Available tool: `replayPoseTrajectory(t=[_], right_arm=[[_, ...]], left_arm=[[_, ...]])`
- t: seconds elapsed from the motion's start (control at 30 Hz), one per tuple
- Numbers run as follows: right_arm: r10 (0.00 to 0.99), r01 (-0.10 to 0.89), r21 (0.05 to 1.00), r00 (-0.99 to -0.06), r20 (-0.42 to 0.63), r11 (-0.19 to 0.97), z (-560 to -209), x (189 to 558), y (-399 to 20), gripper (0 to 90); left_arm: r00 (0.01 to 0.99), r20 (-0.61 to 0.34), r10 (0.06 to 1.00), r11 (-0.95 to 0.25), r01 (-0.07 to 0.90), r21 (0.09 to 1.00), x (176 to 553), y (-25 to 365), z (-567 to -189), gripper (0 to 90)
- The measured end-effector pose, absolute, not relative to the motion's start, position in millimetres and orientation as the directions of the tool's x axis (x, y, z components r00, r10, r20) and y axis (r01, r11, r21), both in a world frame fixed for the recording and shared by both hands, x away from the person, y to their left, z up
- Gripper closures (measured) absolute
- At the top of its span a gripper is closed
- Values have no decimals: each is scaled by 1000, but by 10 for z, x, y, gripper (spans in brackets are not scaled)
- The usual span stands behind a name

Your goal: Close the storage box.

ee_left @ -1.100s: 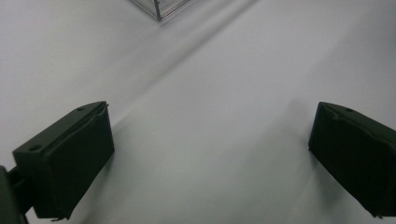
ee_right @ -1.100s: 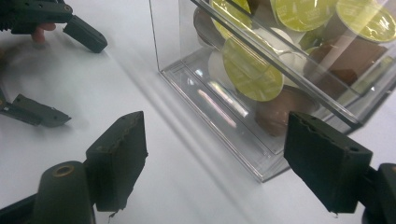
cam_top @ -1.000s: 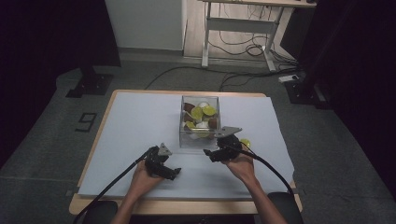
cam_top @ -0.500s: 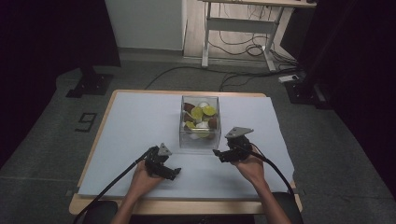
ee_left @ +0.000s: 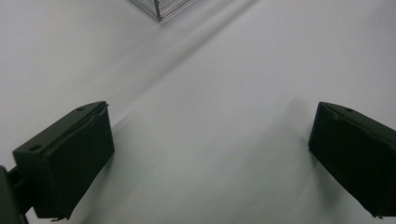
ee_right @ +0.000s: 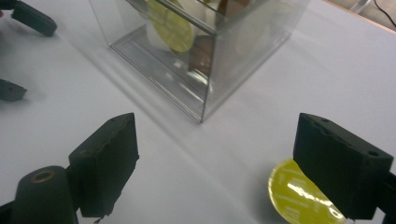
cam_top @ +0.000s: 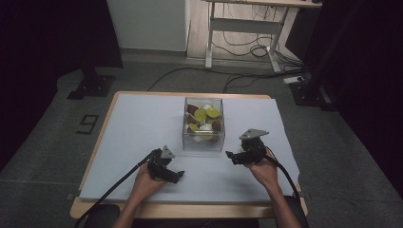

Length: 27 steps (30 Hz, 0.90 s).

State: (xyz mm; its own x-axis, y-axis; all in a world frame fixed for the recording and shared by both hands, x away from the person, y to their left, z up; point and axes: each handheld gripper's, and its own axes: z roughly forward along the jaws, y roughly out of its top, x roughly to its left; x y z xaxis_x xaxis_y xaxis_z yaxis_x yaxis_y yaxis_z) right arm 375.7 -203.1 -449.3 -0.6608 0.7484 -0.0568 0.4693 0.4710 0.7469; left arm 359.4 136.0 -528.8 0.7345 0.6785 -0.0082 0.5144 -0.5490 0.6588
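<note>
A clear plastic box [cam_top: 203, 124] stands mid-table holding several yellow, white and brown round pods. In the right gripper view the box [ee_right: 201, 51] is just ahead, and one yellow pod [ee_right: 290, 196] lies on the white sheet beside the right-hand jaw, partly hidden under it. My right gripper [ee_right: 215, 154] is open; its jaws have just been opening and nothing is between the pads. From above, the right gripper [cam_top: 235, 156] sits right of the box's near corner. My left gripper [cam_top: 173, 175] rests near the front edge, left of the box. Its jaws [ee_left: 210, 135] stand wide open over bare sheet.
The white sheet [cam_top: 138, 123] covers a wooden table. The left gripper's two jaws [ee_right: 28, 18] show at the far left of the right gripper view. A box corner [ee_left: 159, 7] sits at the top of the left gripper view. Cables trail off the front edge.
My right gripper has shifted to the right, away from the box's near side. The left gripper has stayed put.
</note>
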Motion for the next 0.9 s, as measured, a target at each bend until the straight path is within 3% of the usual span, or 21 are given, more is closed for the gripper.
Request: replayPoseTrajectory(t=[0.33,0.9], right_arm=[[785,494,740,-615,-74,457,-4529,3732,-2221,135],[827,571,696,-559,-58,435,-4831,3791,-2459,19]], left_arm=[[735,-8,678,-549,514,659,3595,1360,-5288,0],[734,-9,679,-548,514,660,3594,1359,-5289,0]])
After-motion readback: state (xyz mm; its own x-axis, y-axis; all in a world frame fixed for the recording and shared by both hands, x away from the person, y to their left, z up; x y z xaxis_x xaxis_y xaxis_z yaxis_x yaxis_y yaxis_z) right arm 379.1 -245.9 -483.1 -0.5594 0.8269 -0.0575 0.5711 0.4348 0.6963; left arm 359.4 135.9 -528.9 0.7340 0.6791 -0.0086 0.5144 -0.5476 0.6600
